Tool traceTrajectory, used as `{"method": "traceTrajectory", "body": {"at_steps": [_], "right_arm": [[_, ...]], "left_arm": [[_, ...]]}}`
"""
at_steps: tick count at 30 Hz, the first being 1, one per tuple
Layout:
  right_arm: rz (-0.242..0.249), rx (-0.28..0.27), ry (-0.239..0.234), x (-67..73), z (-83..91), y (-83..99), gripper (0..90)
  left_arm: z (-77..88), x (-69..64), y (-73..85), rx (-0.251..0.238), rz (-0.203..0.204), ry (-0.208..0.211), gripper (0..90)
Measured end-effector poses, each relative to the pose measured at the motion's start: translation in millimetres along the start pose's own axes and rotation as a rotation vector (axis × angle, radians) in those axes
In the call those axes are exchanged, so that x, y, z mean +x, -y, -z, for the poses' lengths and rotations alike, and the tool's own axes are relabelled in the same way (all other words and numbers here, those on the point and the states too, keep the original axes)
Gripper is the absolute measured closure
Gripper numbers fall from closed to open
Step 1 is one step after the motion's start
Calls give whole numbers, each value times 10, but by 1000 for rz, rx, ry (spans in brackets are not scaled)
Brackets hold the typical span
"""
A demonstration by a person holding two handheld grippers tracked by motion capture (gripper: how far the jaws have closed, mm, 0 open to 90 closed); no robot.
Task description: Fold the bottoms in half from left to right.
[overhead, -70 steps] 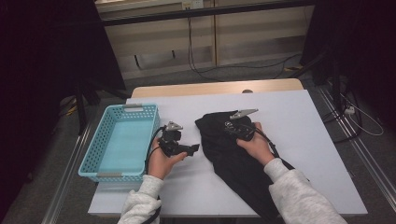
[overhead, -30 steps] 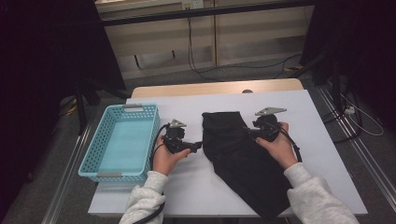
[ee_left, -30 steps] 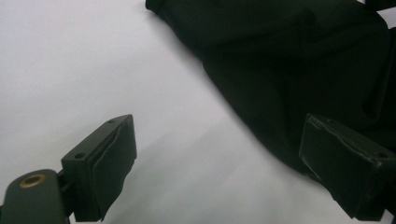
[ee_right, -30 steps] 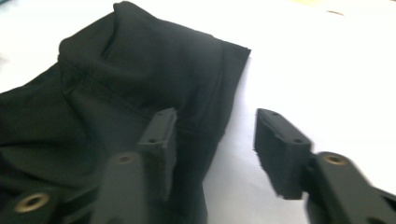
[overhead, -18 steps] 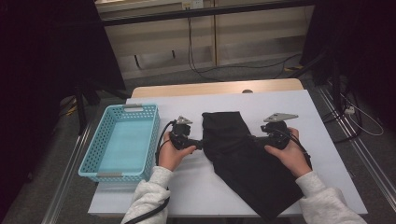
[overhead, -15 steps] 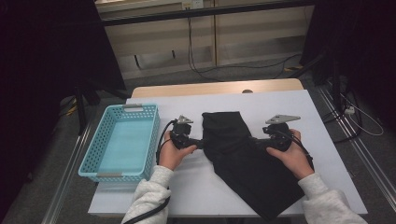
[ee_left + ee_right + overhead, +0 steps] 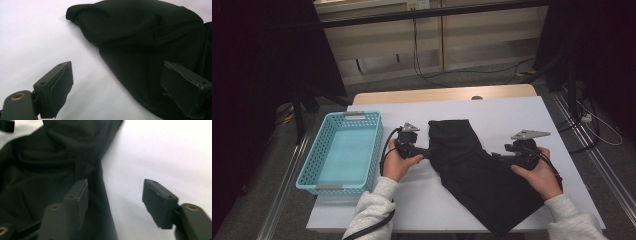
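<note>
Cloth comes first here: a black garment (image 7: 477, 175) lies on the white table (image 7: 522, 112), its long axis running from the upper centre of the high view down to the lower right, where it nears the table's front edge. Its narrower, folded end sits at the upper centre; the wider part spreads toward the lower right.

The 2 grippers flank it from opposite sides. The left gripper (image 7: 428, 151) sits at the garment's left edge, at the centre of the high view, pointing right into the cloth. In the left gripper view its jaws stand wide apart: 1 pad is over bare table at lower left, the other over black fabric at lower right, so the cloth's edge passes between them, with no pinch that I can see. The right gripper (image 7: 496, 156) is at the garment's right edge, pointing left. Its jaws have just been closing a little, yet in the right gripper view they are parted, 1 over fabric, 1 over white table, nothing clamped.

Both grippers lie about level across the garment's upper half, each just beside its own edge. I judge the next move turns on each one closing on that nearest edge. A blue basket (image 7: 318, 165) waits at the left.
</note>
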State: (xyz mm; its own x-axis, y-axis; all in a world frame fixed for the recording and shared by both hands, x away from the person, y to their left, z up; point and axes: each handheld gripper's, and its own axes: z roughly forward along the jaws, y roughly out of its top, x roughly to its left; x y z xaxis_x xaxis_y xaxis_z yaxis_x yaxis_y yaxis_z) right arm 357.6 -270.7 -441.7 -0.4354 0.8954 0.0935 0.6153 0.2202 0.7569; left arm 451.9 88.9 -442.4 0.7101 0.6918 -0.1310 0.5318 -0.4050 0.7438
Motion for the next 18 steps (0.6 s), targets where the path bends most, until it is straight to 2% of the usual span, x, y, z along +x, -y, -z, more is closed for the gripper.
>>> {"method": "traceTrajectory", "body": {"at_steps": [1, 4, 9, 13, 16, 18], "right_arm": [[-1, 11, -2, -8, 5, 20, 401], [-2, 27, 4, -28, 29, 84, 460], [-18, 66, 9, -48, 71, 181, 486], [-16, 92, -7, -50, 77, 268, 535], [-29, 97, -41, -18, 101, 286, 571], [-27, 90, -36, 26, 112, 314, 583]], "left_arm": [[8, 5, -4, 1, -9, -2, 113], [9, 2, -4, -7, 2, -2, 113], [9, -5, -3, -9, 1, -4, 113], [14, -3, -4, -11, 0, -11, 113], [17, -5, -6, -10, -5, -11, 114], [11, -8, -5, -10, -4, -9, 114]]}}
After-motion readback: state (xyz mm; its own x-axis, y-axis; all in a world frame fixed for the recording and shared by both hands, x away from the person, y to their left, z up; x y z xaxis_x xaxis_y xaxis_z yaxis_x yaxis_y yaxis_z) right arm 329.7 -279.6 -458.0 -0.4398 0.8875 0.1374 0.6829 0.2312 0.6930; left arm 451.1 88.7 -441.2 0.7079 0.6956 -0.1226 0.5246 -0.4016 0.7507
